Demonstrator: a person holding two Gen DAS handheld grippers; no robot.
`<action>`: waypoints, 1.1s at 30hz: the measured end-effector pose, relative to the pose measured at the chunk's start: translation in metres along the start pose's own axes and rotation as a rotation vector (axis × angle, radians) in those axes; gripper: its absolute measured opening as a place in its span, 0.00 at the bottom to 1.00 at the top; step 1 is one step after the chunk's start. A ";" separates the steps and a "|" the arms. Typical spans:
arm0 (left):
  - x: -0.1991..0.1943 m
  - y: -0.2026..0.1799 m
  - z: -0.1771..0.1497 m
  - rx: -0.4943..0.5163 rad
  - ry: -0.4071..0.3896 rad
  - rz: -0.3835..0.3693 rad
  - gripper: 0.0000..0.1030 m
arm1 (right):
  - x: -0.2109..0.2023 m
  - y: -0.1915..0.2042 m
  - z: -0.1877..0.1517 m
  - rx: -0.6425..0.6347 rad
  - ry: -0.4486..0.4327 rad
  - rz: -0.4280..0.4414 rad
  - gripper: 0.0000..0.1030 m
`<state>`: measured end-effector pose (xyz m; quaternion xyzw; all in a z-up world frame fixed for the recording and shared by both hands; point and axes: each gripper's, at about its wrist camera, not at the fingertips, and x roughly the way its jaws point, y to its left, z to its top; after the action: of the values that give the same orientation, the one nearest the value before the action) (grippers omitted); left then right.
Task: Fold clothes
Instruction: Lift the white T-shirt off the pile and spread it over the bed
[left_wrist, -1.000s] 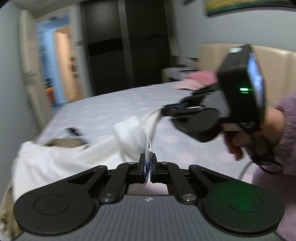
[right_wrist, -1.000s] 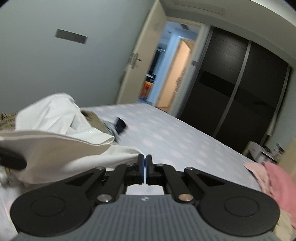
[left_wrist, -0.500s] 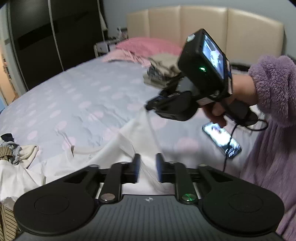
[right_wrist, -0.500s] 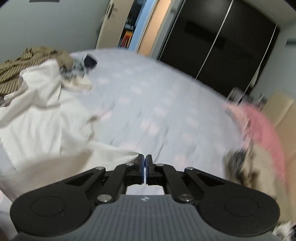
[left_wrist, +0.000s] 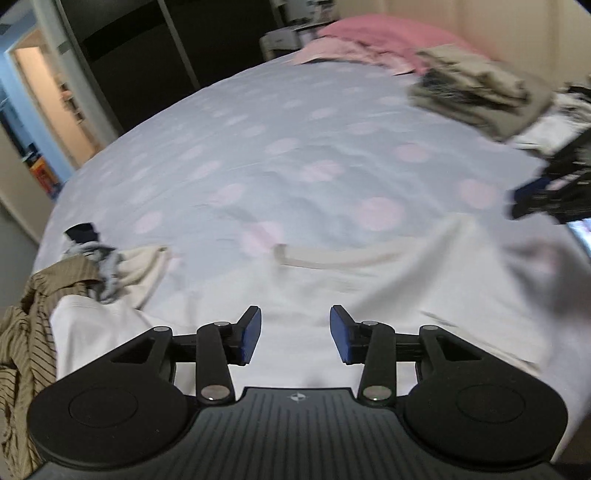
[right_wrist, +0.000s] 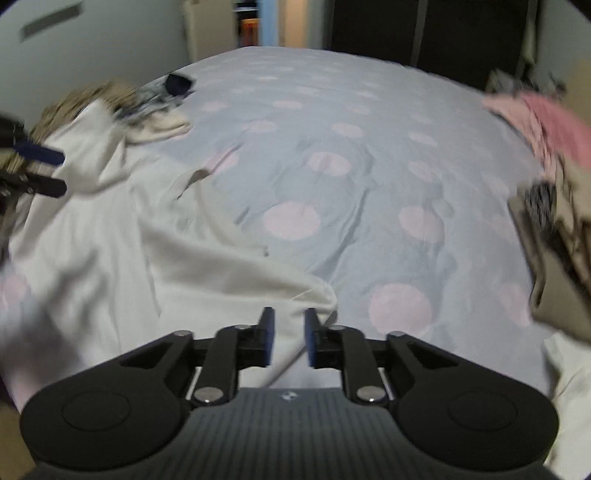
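Note:
A white garment (left_wrist: 369, 280) lies spread on the bed; it also shows in the right wrist view (right_wrist: 147, 251). My left gripper (left_wrist: 294, 334) is open and empty just above the garment's near part. My right gripper (right_wrist: 288, 338) is open with a smaller gap, and a corner of the white garment lies under and between its fingers, not gripped. The right gripper's fingertips (left_wrist: 535, 199) show at the right edge of the left wrist view. The left gripper's fingertips (right_wrist: 40, 155) show at the left edge of the right wrist view.
The bed (left_wrist: 295, 140) has a pale blue sheet with pink dots. A heap of unfolded clothes, striped brown and cream (left_wrist: 22, 332), lies at the left. Folded beige and dark clothes (left_wrist: 476, 88) and pink ones (left_wrist: 369, 40) are stacked by the headboard. A doorway (left_wrist: 44, 122) is far left.
Both grippers have let go of the white garment, the left first and then the right. The garment has dropped and now lies spread on the bed. Both views tilted down toward the bed.

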<state>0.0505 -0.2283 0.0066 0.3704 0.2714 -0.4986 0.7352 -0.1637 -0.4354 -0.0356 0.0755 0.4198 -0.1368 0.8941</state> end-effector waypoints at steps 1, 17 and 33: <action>0.009 0.009 0.002 0.000 0.004 0.020 0.38 | 0.006 -0.005 0.003 0.030 0.009 -0.002 0.23; 0.169 0.097 0.000 0.146 0.201 0.097 0.40 | 0.080 -0.066 0.022 0.369 0.164 0.053 0.41; 0.181 0.145 -0.016 -0.110 0.176 -0.081 0.47 | 0.118 -0.052 0.024 0.310 0.246 0.109 0.29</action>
<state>0.2498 -0.2781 -0.1019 0.3605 0.3766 -0.4777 0.7071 -0.0900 -0.5126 -0.1121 0.2511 0.4950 -0.1410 0.8198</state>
